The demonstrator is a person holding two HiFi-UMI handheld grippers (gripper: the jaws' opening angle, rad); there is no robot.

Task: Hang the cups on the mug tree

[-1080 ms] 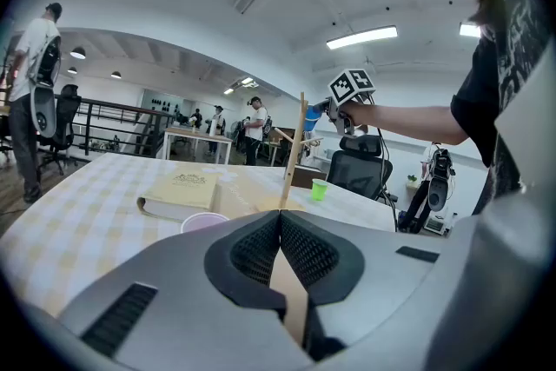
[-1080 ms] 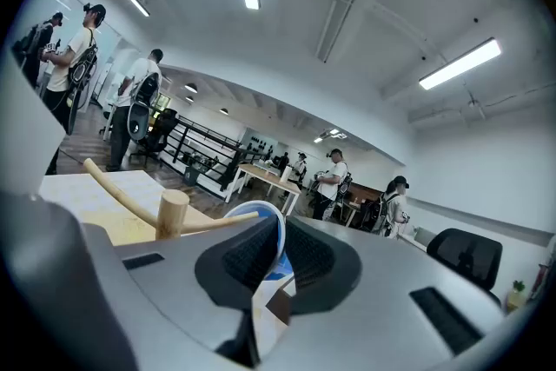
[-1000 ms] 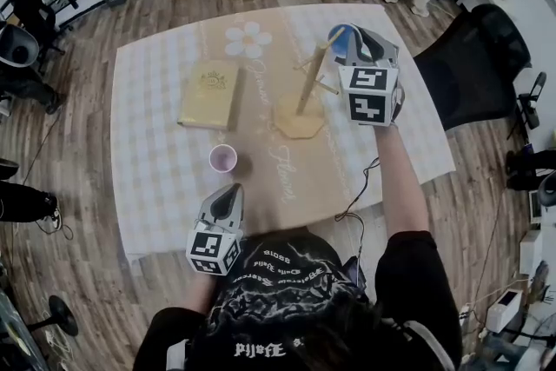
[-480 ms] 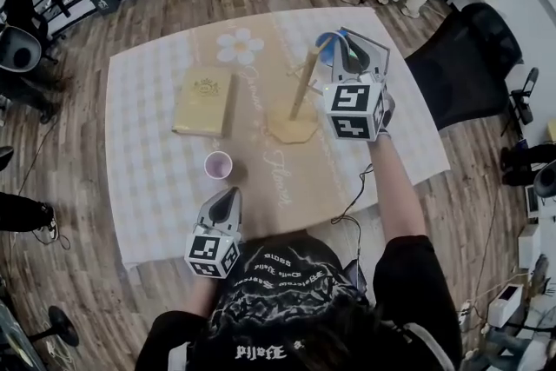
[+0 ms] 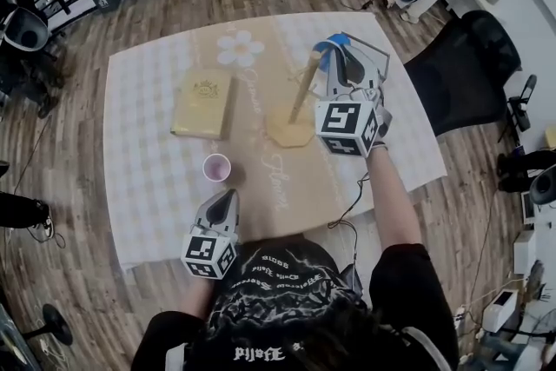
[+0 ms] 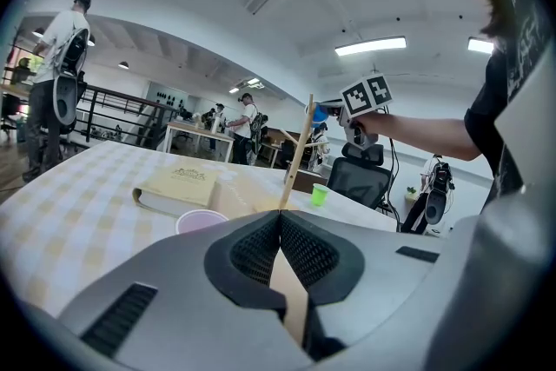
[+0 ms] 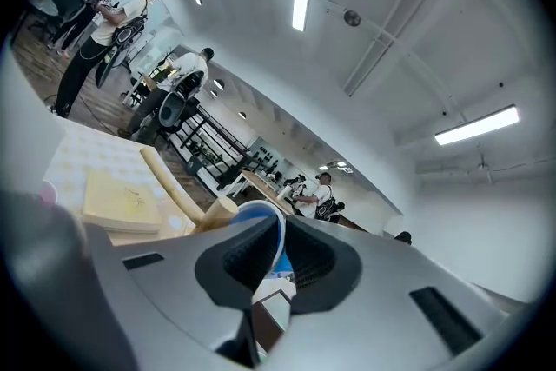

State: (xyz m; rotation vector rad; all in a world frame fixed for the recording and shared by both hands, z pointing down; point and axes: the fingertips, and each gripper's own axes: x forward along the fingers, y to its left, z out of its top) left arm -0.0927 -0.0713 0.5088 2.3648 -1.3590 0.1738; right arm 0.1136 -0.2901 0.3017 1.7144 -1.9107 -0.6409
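Observation:
A blue cup (image 5: 327,55) hangs in the air beside the top of the wooden mug tree (image 5: 301,91), to its right, with my right gripper (image 5: 339,58) shut on its rim. In the right gripper view the blue cup (image 7: 256,218) sits between the pads, close to a peg of the mug tree (image 7: 187,187). A pink cup (image 5: 217,167) stands upright on the table just ahead of my left gripper (image 5: 228,199), which is shut and holds nothing. The left gripper view shows the pink cup (image 6: 200,221), the mug tree (image 6: 299,154) and a small green cup (image 6: 320,195) behind it.
A yellow book (image 5: 206,102) lies left of the mug tree on the checked tablecloth (image 5: 148,143). A black office chair (image 5: 469,69) stands off the table's right edge. People and desks fill the room beyond.
My right gripper, with the blue cup in it, has drawn back a little toward me and rolled. The left gripper has stayed where it was.

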